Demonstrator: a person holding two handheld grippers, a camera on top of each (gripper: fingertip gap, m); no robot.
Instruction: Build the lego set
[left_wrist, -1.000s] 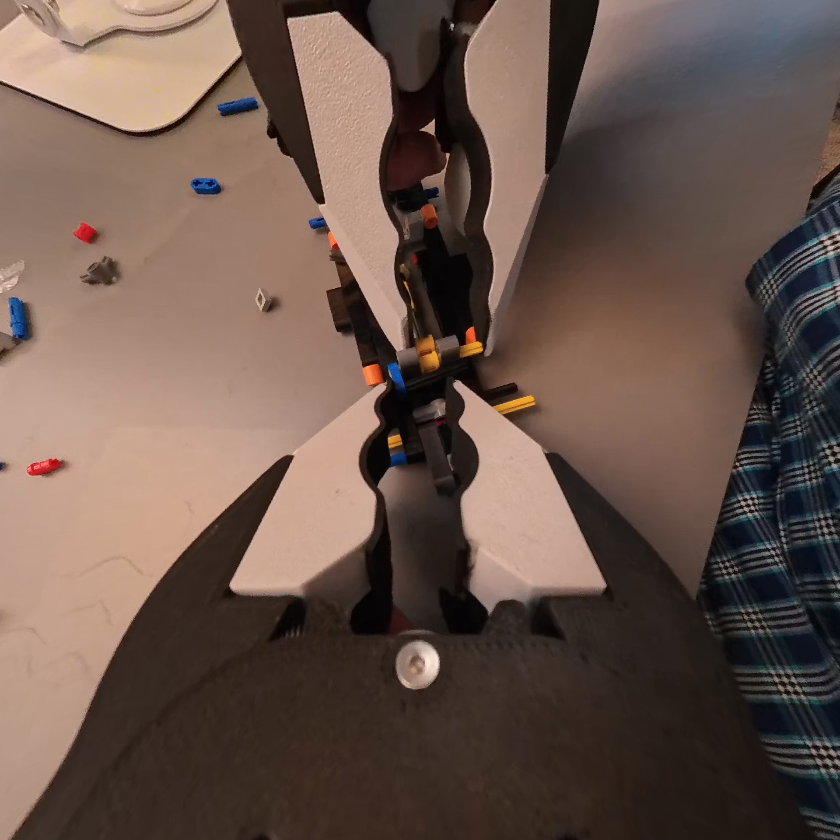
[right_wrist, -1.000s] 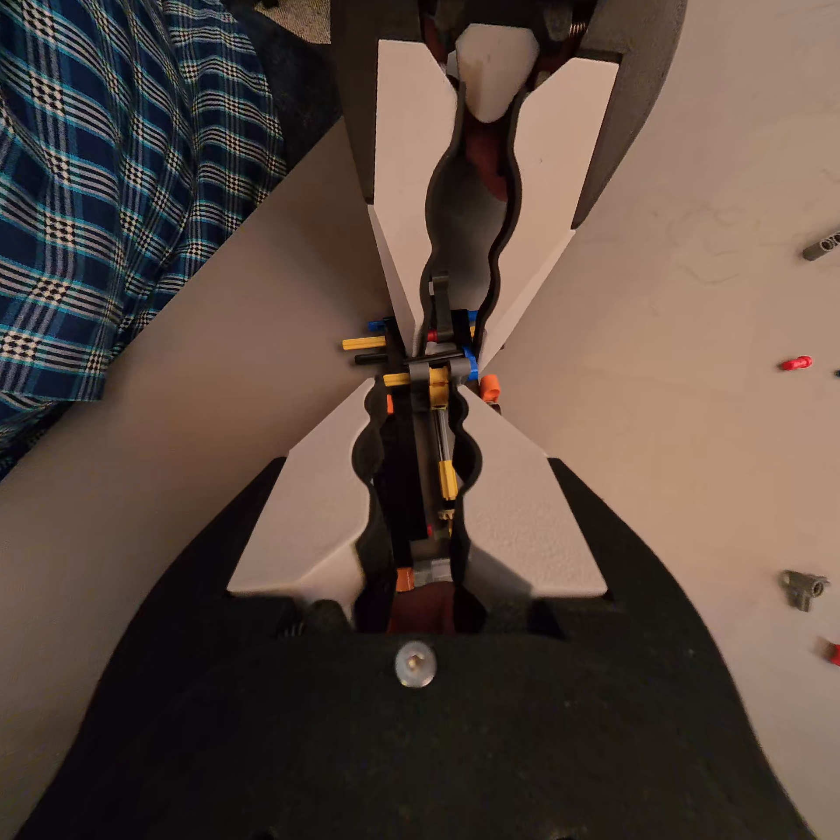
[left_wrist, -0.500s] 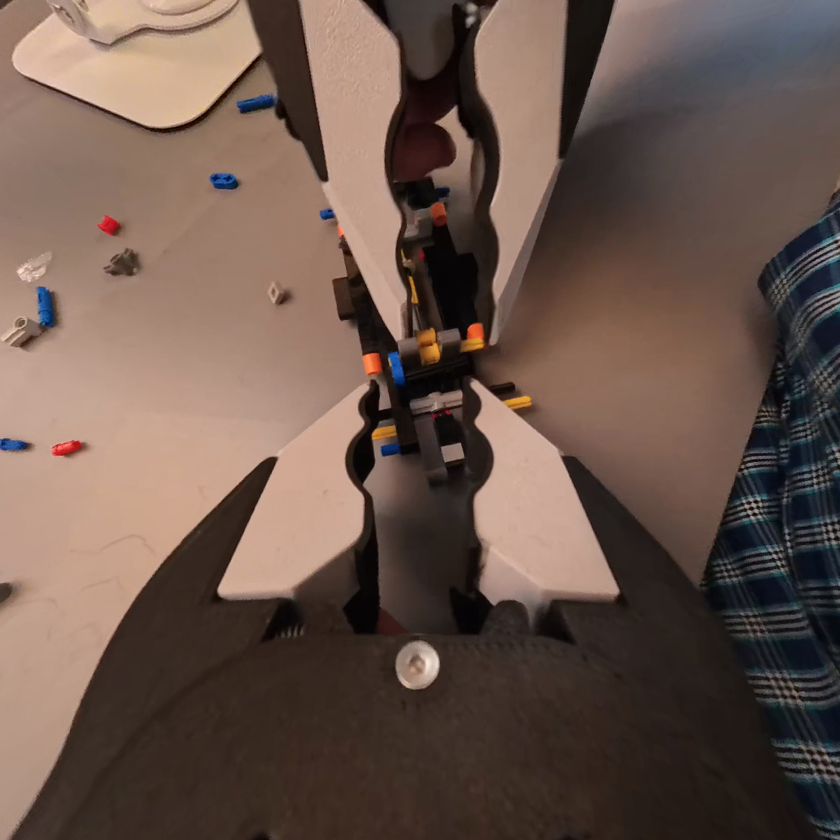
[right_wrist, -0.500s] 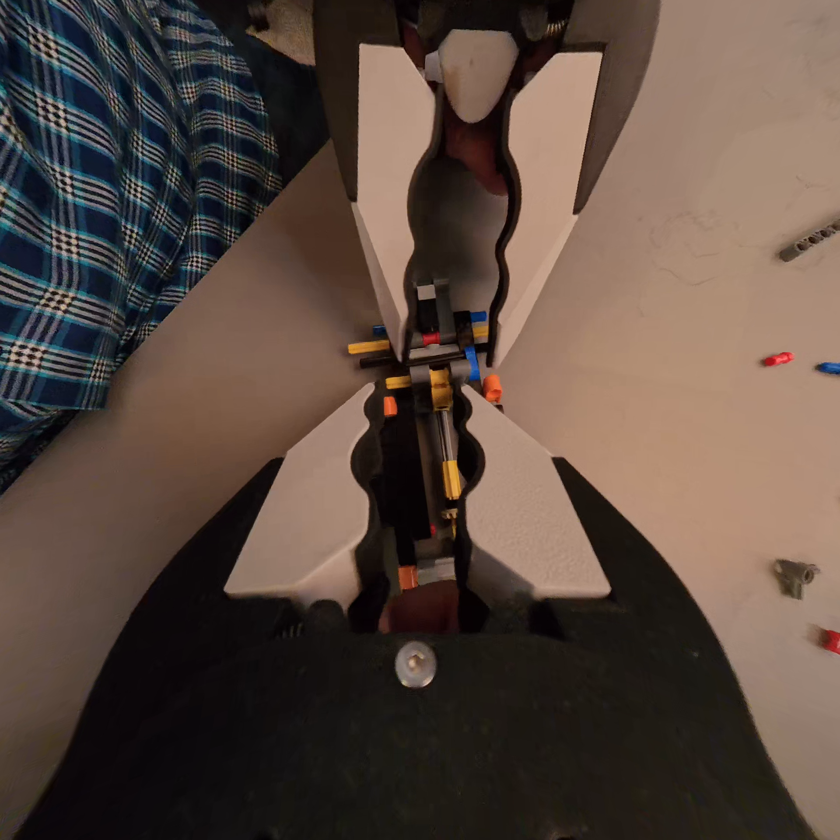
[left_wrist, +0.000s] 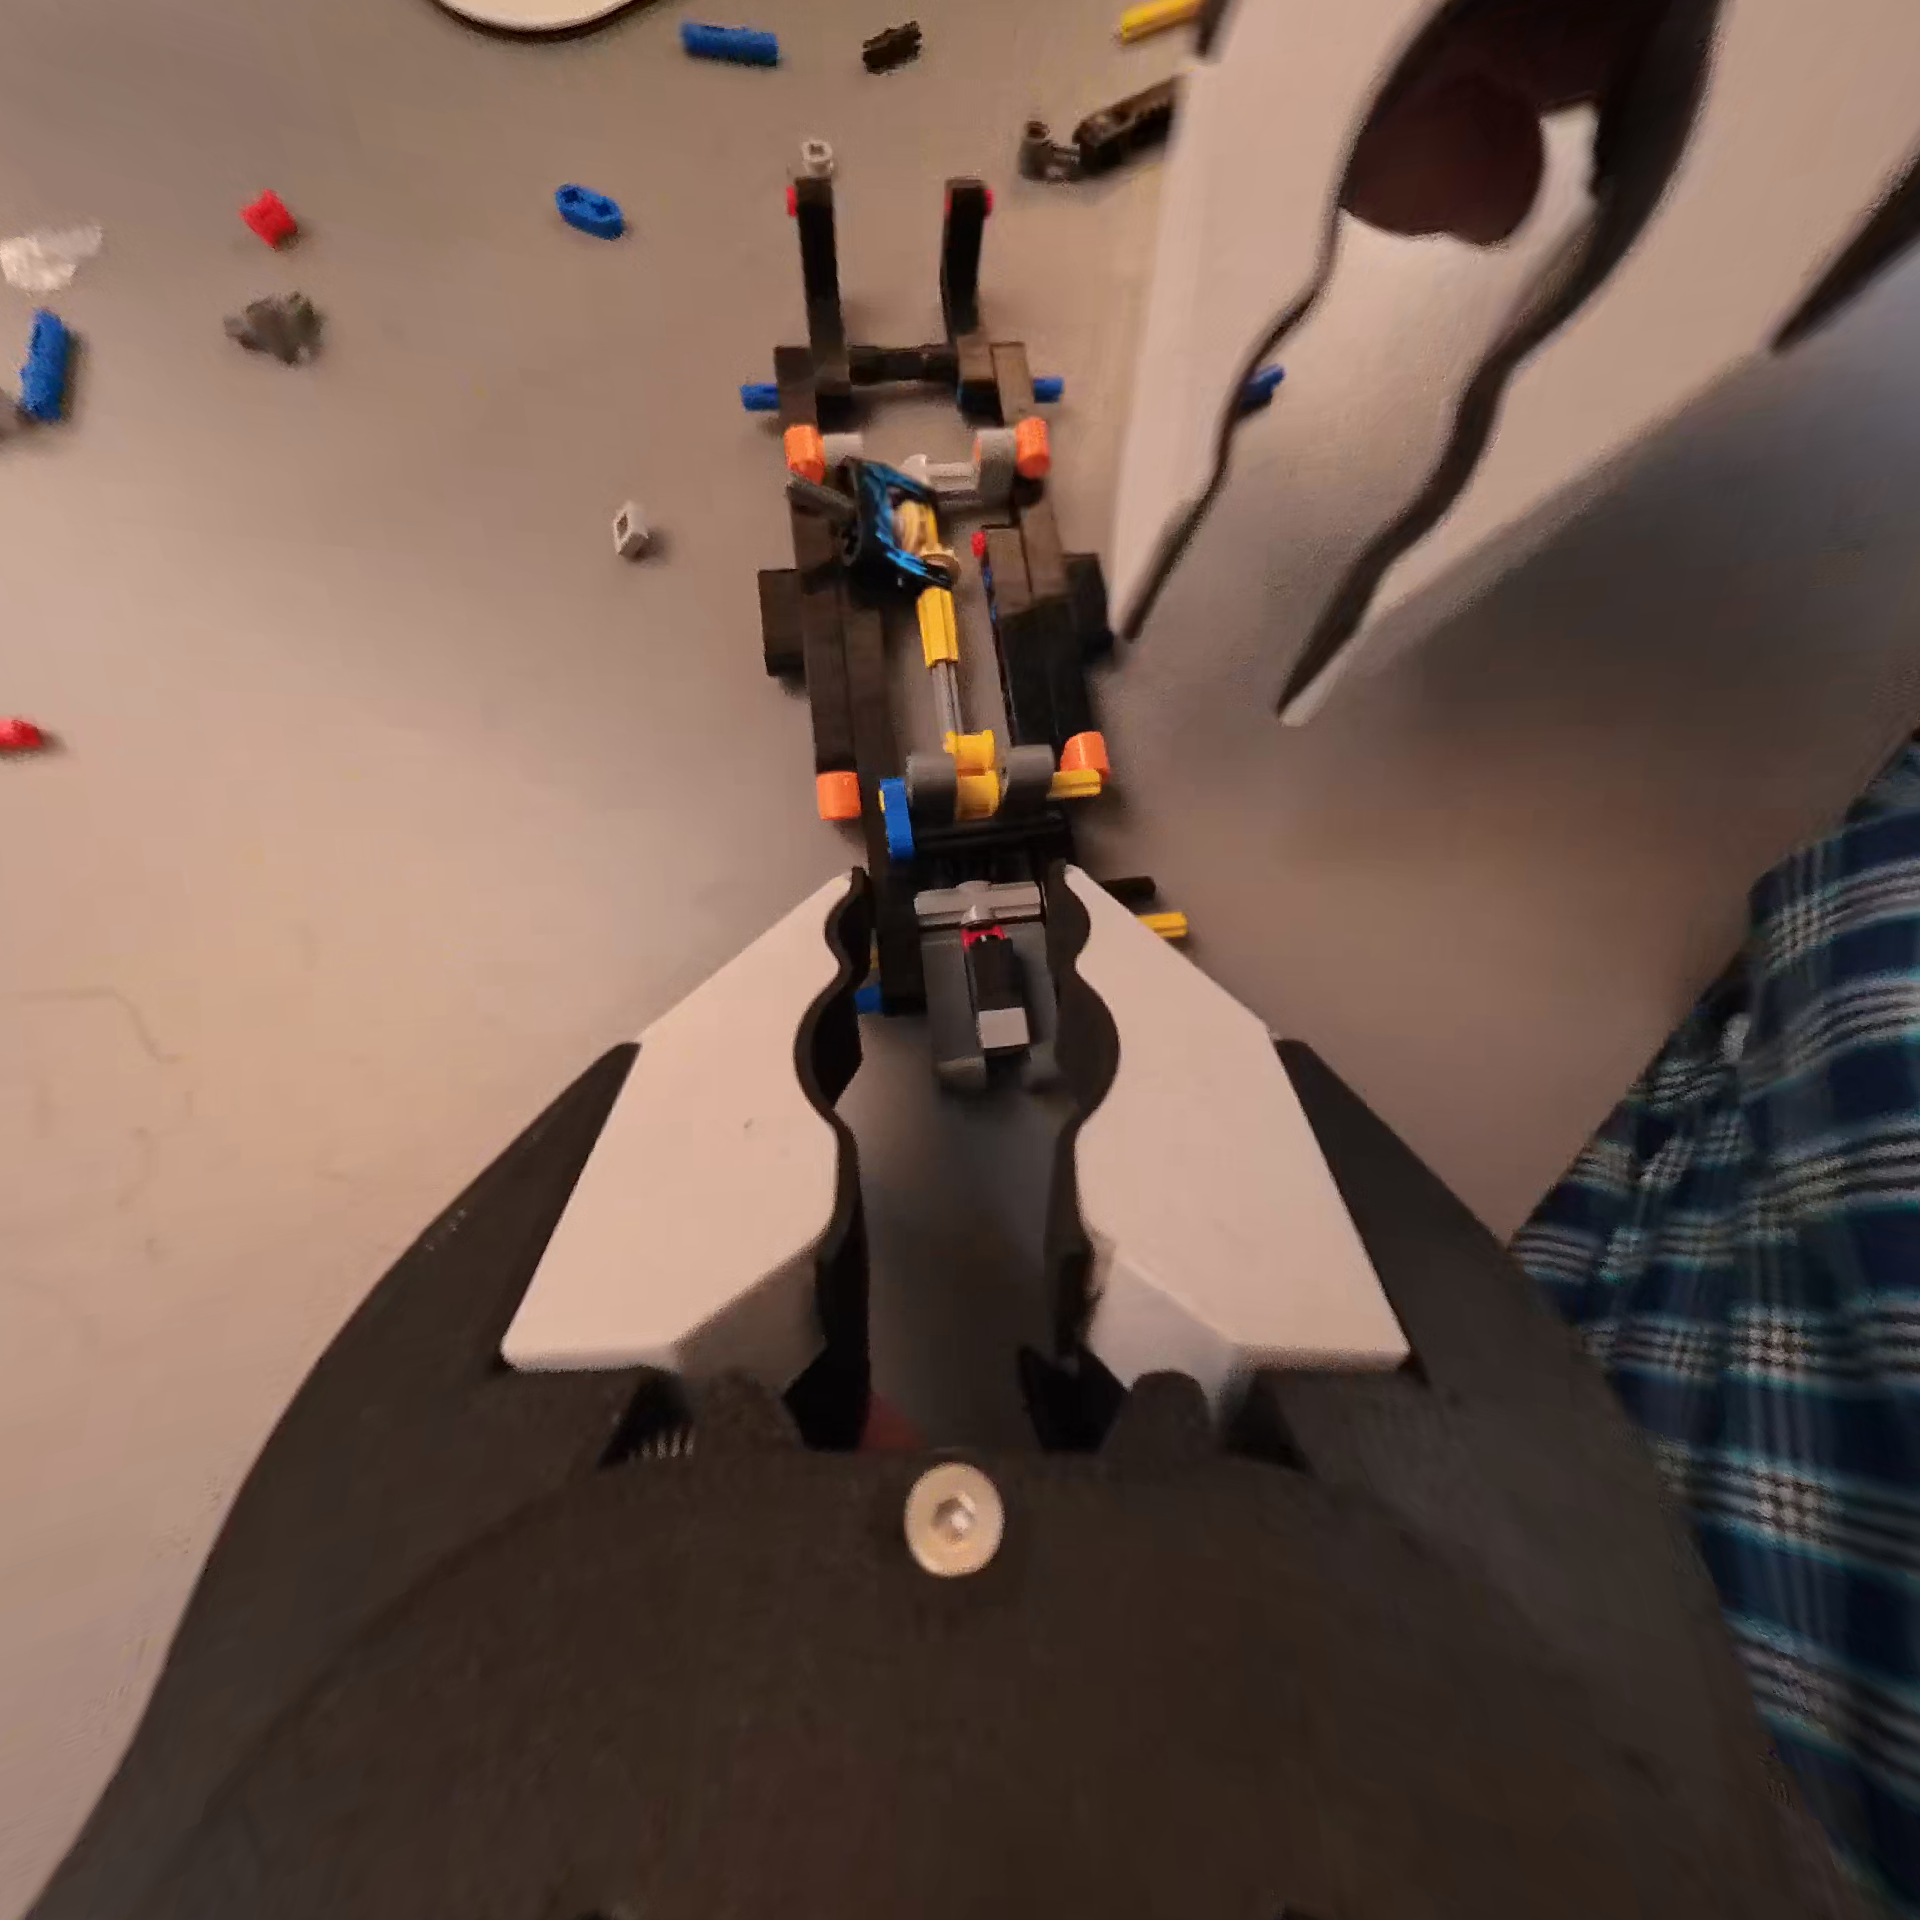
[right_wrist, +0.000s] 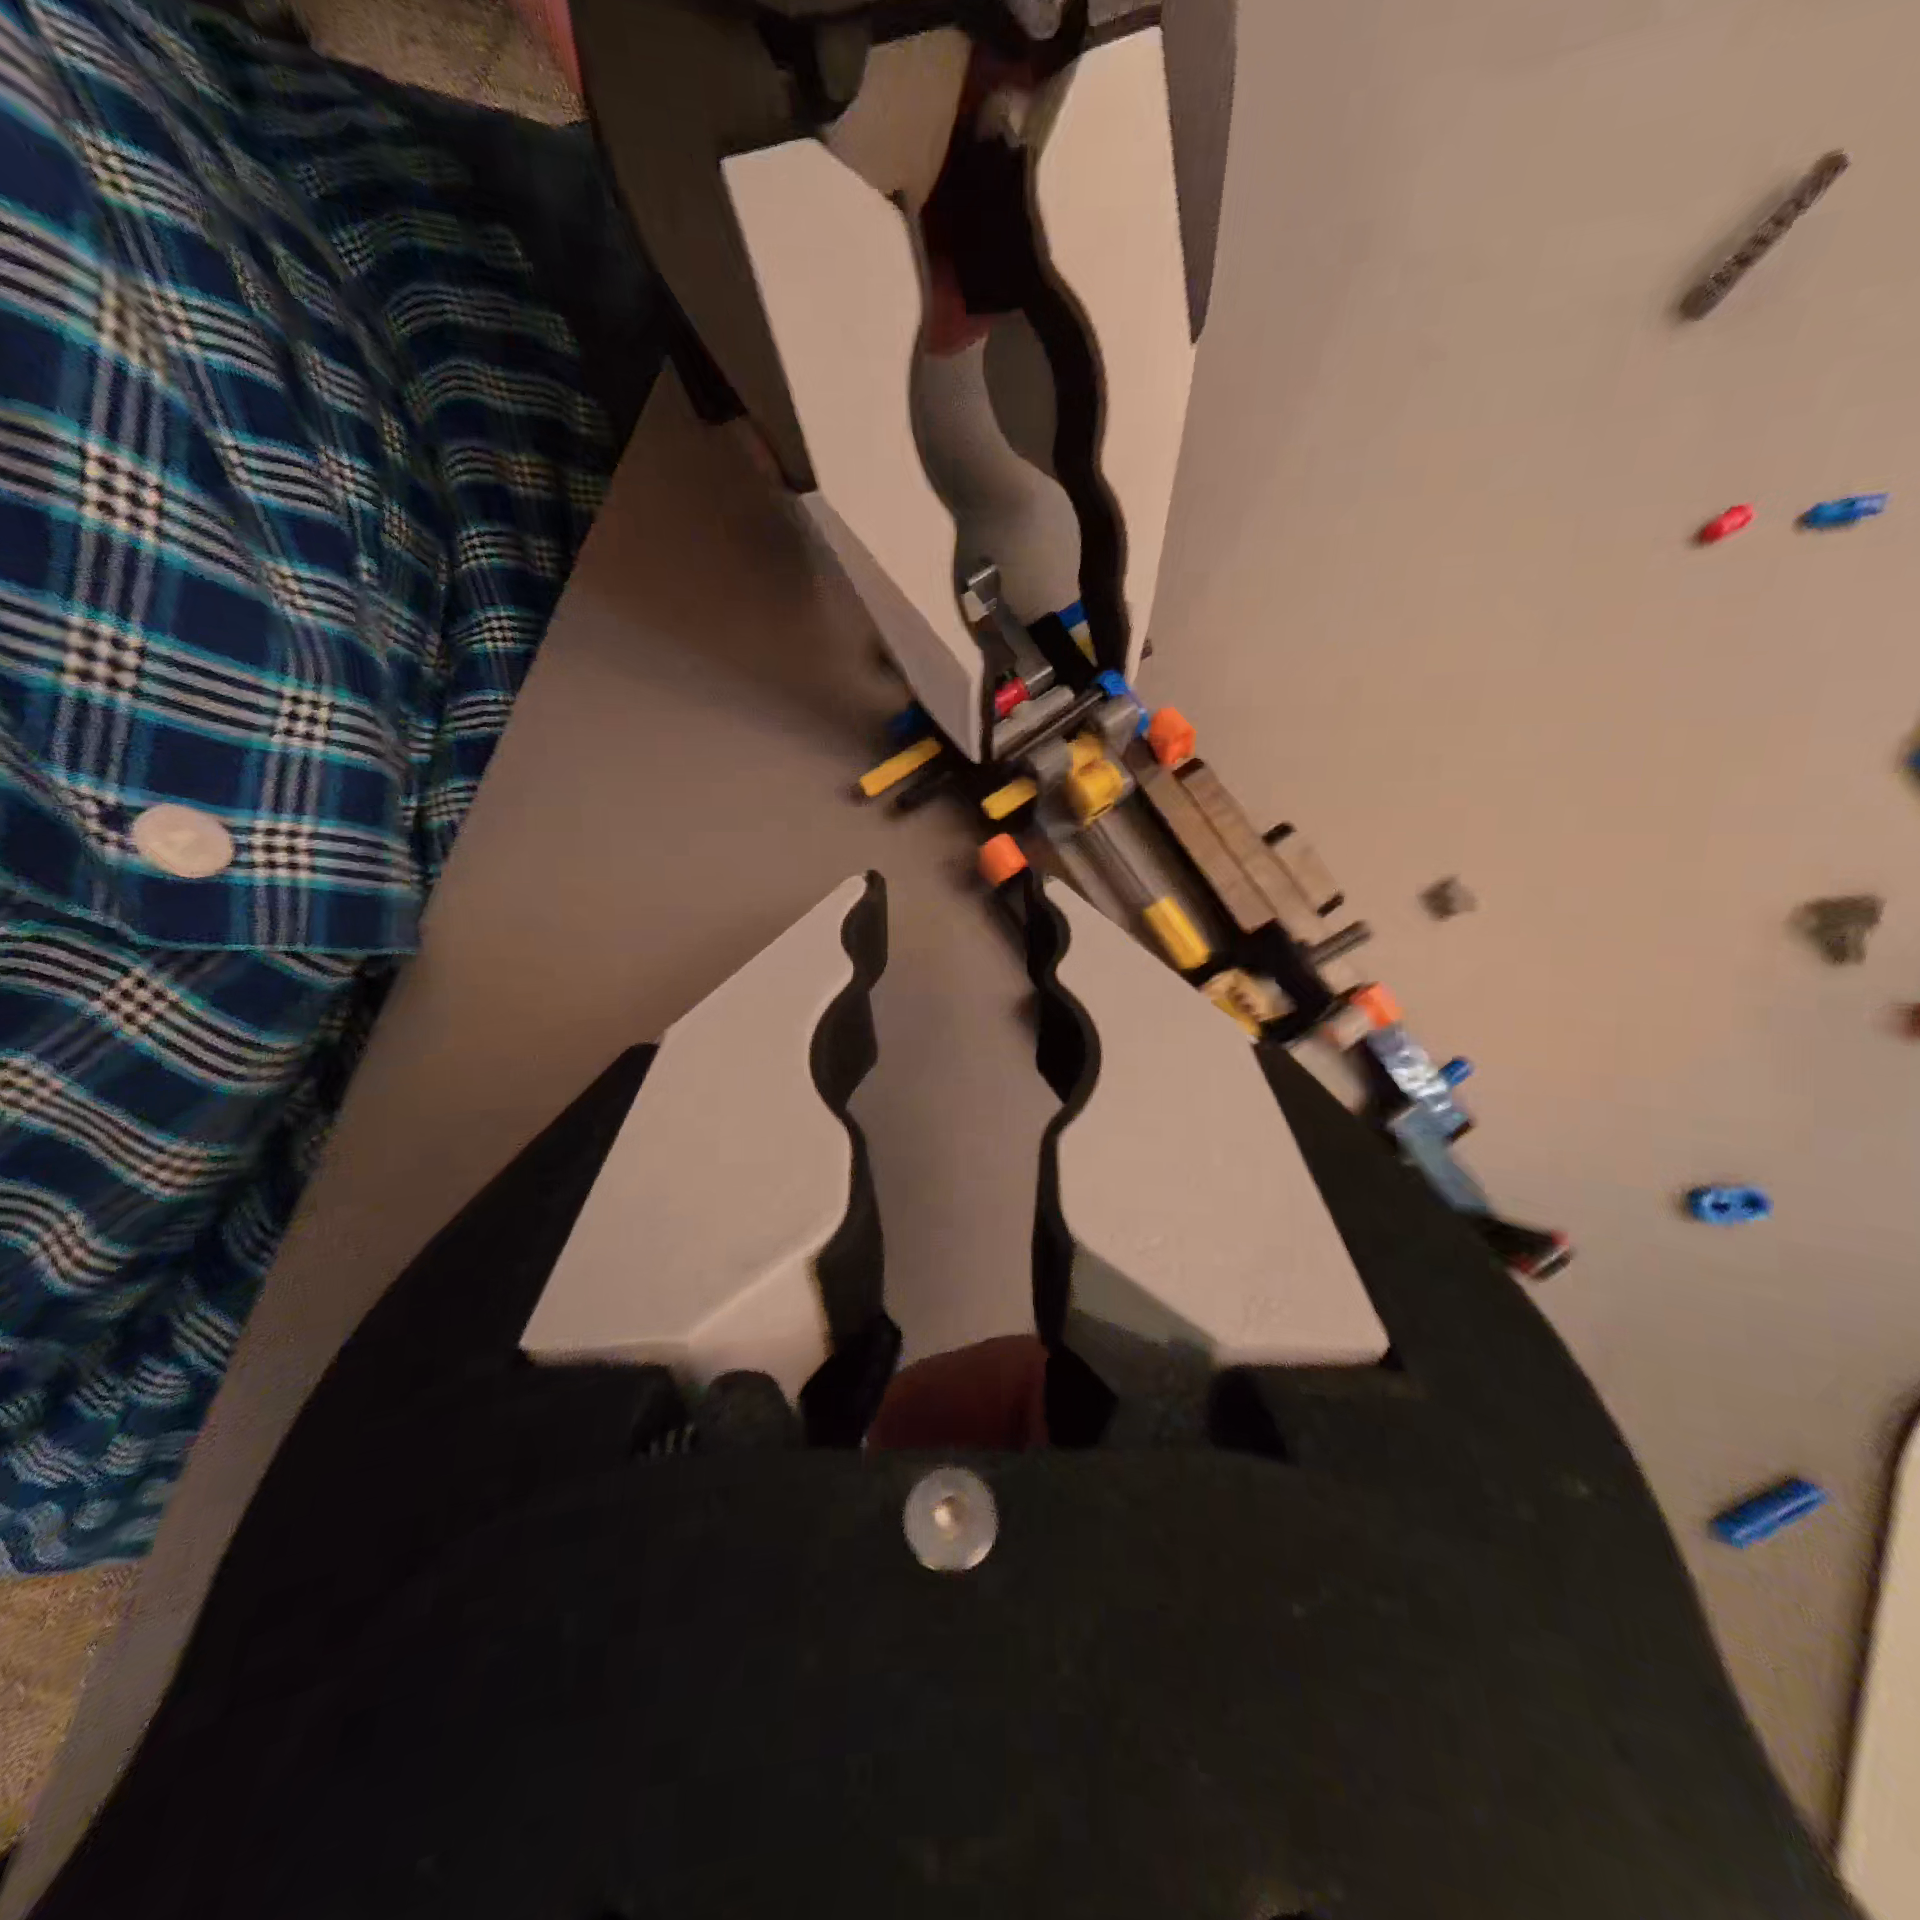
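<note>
The lego model (left_wrist: 935, 623) is a long black chassis with orange, yellow, blue and grey parts, lying on the table. My left gripper (left_wrist: 961, 894) is shut on its near end, where a grey part sits between the fingers. In the right wrist view the model (right_wrist: 1174, 904) runs diagonally to the right, and the left gripper (right_wrist: 1049, 707) grips its far end. My right gripper (right_wrist: 951, 894) is off the model, its jaws a little apart with nothing between them. It shows blurred in the left wrist view (left_wrist: 1210, 665), raised to the right of the chassis.
Loose pieces lie left of the model: a blue link (left_wrist: 590, 211), a red piece (left_wrist: 268, 216), a grey piece (left_wrist: 275, 327), a small grey stud (left_wrist: 631, 528). A grey beam (right_wrist: 1766, 234) and blue pieces (right_wrist: 1725, 1203) lie beyond. A plaid-clothed person (left_wrist: 1766, 1143) is at the table edge.
My right gripper has let go of the model's far part and moved off to the side. The left gripper still holds the near end, and the whole chassis now shows.
</note>
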